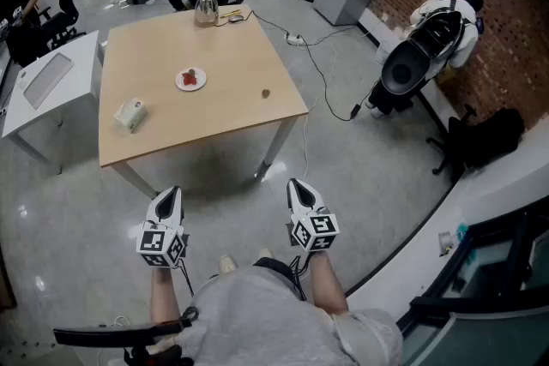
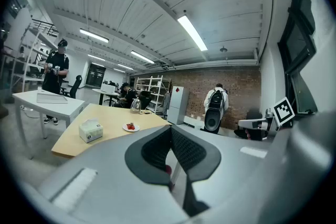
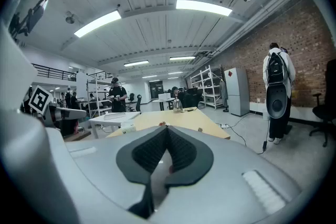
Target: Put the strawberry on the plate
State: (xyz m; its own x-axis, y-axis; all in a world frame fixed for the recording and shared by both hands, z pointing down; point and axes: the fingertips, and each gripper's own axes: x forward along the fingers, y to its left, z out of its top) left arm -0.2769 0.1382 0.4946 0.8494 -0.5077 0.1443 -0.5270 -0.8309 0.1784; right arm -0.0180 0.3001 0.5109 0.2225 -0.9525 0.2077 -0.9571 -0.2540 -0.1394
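Observation:
A small white plate (image 1: 190, 80) with red strawberry pieces on it lies near the middle of the light wooden table (image 1: 154, 47). A small brownish thing (image 1: 266, 93) rests alone on the table's right side; what it is cannot be told. Both grippers hang over the floor, well short of the table's near edge. My left gripper (image 1: 171, 192) and my right gripper (image 1: 295, 183) are shut with nothing between the jaws. In the left gripper view the plate (image 2: 130, 127) shows far beyond the left gripper (image 2: 169, 128). The right gripper (image 3: 167, 129) points level at the table (image 3: 181, 119).
A tissue box (image 1: 130, 113) lies on the table's near left and a metal kettle (image 1: 206, 8) stands at its far edge. A white desk (image 1: 47, 86) adjoins on the left. Cables (image 1: 322, 73) run across the floor on the right, near a person with a backpack (image 1: 429, 39).

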